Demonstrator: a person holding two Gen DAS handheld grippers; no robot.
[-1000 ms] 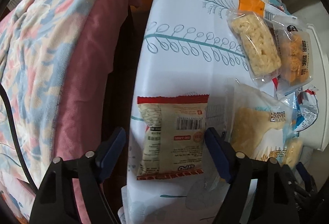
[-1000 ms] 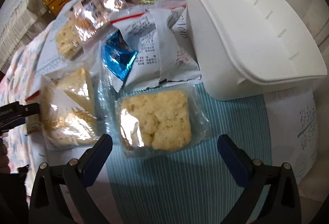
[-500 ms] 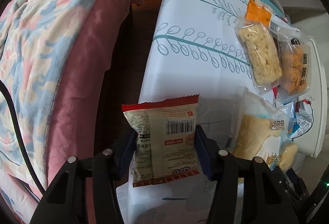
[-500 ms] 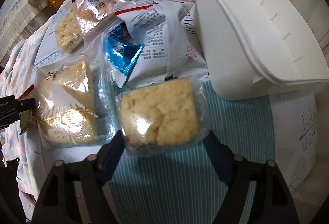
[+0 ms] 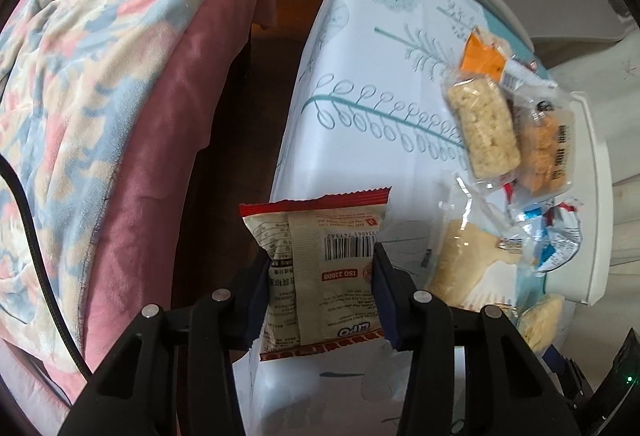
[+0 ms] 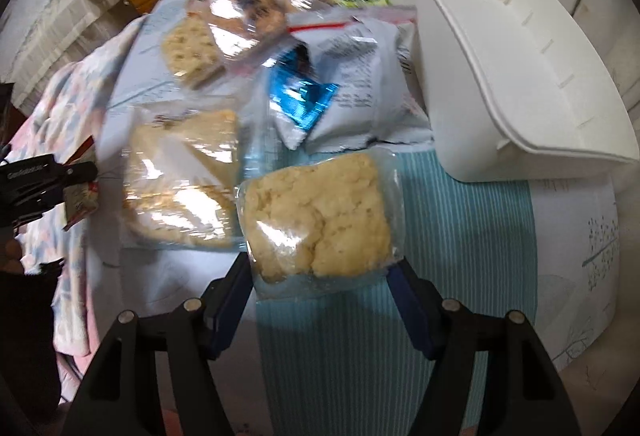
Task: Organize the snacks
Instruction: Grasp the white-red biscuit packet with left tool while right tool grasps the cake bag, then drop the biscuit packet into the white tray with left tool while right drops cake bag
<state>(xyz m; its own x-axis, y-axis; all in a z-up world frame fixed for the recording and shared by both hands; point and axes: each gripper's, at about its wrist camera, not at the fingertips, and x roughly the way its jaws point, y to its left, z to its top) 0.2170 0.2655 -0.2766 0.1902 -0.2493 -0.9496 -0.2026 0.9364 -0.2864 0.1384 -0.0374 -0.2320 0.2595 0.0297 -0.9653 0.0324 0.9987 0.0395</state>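
Clamping a red-edged packet (image 5: pixel 320 272) at lower centre of the left view, the left gripper (image 5: pixel 322 296) has its jaws closed narrow on the wrapper's two sides after just closing in. The packet hangs over the edge of the leaf-print cloth (image 5: pixel 384 76), with a pink blanket (image 5: pixel 120 96) at left and more snacks (image 5: pixel 488 128) at right. In the right view, the right gripper (image 6: pixel 320 284) has also just been closing and pinches a clear-wrapped pale cake (image 6: pixel 316 220) at lower centre, above the striped cloth (image 6: pixel 460 236). A white bin (image 6: pixel 520 76) fills the upper right; other snack bags (image 6: pixel 352 84) lie upper centre.
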